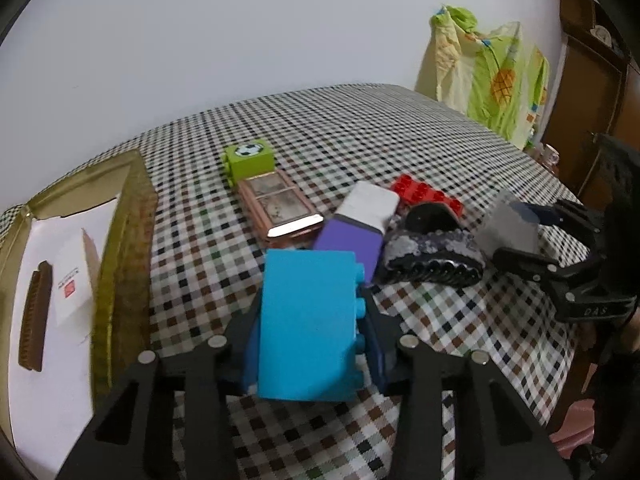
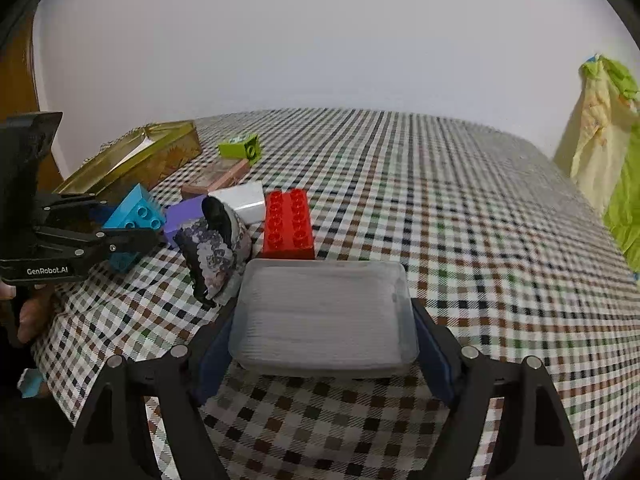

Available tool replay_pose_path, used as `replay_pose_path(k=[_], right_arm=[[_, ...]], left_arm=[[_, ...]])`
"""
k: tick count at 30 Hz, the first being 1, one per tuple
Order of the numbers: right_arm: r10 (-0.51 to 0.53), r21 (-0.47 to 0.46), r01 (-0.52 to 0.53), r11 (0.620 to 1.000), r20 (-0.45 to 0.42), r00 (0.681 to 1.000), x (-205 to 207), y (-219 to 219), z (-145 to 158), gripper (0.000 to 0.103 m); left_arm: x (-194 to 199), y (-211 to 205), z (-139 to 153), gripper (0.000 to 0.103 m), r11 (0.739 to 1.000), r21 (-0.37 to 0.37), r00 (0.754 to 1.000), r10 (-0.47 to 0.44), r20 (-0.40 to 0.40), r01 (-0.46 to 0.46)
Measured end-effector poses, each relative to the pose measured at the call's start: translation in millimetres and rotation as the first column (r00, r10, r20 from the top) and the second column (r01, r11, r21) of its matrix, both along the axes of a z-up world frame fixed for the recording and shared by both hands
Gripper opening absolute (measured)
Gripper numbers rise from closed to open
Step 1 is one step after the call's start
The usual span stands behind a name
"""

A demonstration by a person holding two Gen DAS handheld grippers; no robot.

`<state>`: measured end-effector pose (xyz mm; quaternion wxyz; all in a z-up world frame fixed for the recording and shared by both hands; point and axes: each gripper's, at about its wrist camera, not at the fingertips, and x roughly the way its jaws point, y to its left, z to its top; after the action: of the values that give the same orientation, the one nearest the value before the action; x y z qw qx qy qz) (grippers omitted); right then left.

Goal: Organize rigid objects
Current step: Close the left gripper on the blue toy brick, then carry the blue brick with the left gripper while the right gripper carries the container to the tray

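Two grippers are loaded above your checkered tablecloth (image 2: 460,208). Off to your left sits the gold tin (image 1: 120,240), open, with a white card and a brown bar inside. Your right gripper (image 2: 324,332) is spread wide around the clear plastic box (image 2: 324,316), its pads pressing both short sides, just this side of the red brick (image 2: 288,224). Your left gripper (image 1: 310,328) is clamped narrower on the blue brick (image 1: 308,324), studs to the right, near the purple-and-white block (image 1: 356,228) and sequined pouch (image 1: 432,256). Its side reads "GenRobot.AI". Farther back lie the pink case (image 1: 280,208) and green football brick (image 1: 250,158).
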<state>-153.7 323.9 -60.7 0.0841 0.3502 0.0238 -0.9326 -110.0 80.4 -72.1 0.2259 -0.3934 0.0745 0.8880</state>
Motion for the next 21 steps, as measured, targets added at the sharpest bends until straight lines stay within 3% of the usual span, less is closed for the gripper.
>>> replay_pose_path(k=[9,14,21], right_arm=[[-0.038,0.041,0.042,0.998,-0.088,0.995,11,-1,10,0.081],[-0.038,-0.027,0.035,0.999,-0.119,0.992,10,-3,21,0.081],[-0.045,-0.030,0.041,0.999,-0.169,0.985,4,-17,33,0.081]], left_arm=[[3,-21,11,0.042,0.993,0.071,0.993,0.099,-0.059,-0.095],[6,-28,16,0.042,0.986,0.091,0.984,0.145,-0.101,-0.136],[18,-33,25,0.042,0.978,0.099,0.959,0.202,-0.199,-0.186]])
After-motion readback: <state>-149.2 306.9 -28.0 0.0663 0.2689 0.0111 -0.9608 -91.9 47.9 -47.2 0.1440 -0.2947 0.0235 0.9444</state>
